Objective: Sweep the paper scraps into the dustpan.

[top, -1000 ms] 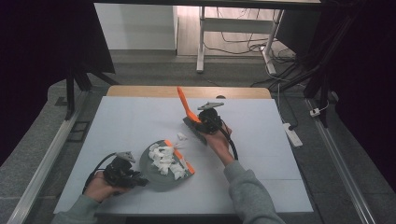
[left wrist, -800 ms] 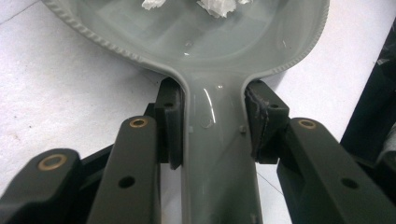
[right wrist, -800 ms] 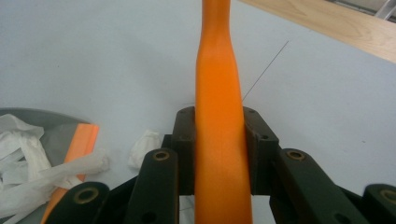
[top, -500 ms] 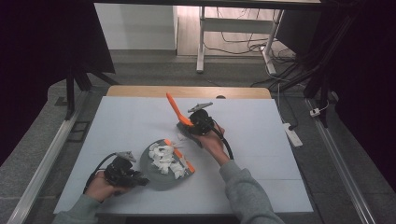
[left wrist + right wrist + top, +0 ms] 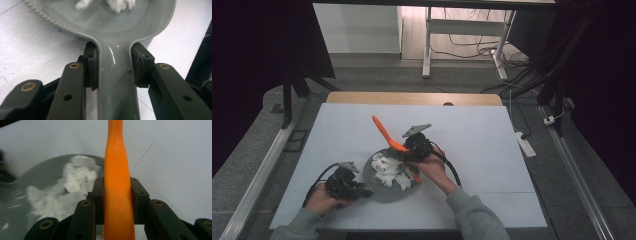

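A grey pan (image 5: 381,193) holding several white pieces (image 5: 387,167) sits near the table's front. My left gripper (image 5: 362,191) is shut on the pan's handle (image 5: 113,75), with the pads pressing both sides where it meets the bowl. My right gripper (image 5: 404,150) hovers at the pan's far right rim, shut on a long orange utensil (image 5: 384,131) that slants up and to the left. In the right gripper view the orange utensil (image 5: 117,182) runs straight up between the pads, and the white pieces (image 5: 72,182) lie to its left. A second orange piece (image 5: 414,176) rests along the pan's right rim.
The white tabletop (image 5: 492,150) stretches wide to the right and behind the pan, ending at a wooden far edge (image 5: 412,98). A white power strip (image 5: 525,144) lies just off the table's right side. Metal rails run along both sides.
My right gripper has carried the orange utensil left and toward the front, from mid-table to the pan's far right rim. The left gripper and pan have stayed put.
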`<action>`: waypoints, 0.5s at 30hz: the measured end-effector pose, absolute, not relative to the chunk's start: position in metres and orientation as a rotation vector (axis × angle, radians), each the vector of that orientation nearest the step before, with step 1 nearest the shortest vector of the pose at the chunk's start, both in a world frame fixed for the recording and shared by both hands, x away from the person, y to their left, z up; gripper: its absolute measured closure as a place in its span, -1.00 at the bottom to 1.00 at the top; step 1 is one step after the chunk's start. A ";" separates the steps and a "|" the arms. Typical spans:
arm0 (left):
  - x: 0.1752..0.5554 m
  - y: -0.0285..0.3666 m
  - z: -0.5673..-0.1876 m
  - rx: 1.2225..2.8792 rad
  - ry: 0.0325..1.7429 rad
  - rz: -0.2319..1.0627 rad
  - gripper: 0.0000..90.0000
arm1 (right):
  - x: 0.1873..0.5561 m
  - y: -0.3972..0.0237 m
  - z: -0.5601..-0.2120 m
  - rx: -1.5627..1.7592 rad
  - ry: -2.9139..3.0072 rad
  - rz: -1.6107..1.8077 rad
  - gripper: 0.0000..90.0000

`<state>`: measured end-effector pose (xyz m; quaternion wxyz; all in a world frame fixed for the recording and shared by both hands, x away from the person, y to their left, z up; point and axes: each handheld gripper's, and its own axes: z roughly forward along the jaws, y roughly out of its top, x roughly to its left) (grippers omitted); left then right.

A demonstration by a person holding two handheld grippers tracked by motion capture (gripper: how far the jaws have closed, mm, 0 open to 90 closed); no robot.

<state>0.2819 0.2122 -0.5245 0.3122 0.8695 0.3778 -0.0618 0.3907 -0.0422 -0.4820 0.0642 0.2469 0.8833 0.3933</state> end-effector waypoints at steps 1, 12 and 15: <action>0.282 0.212 -0.525 2.290 1.000 -0.162 0.36 | 0.387 -0.042 -0.479 0.731 2.688 1.223 0.55; 0.281 0.212 -0.524 2.293 0.992 -0.158 0.36 | 0.405 -0.082 -0.442 0.837 2.471 1.325 0.55; 0.282 0.212 -0.525 2.293 0.992 -0.158 0.37 | 0.416 -0.091 -0.449 0.885 2.454 1.252 0.55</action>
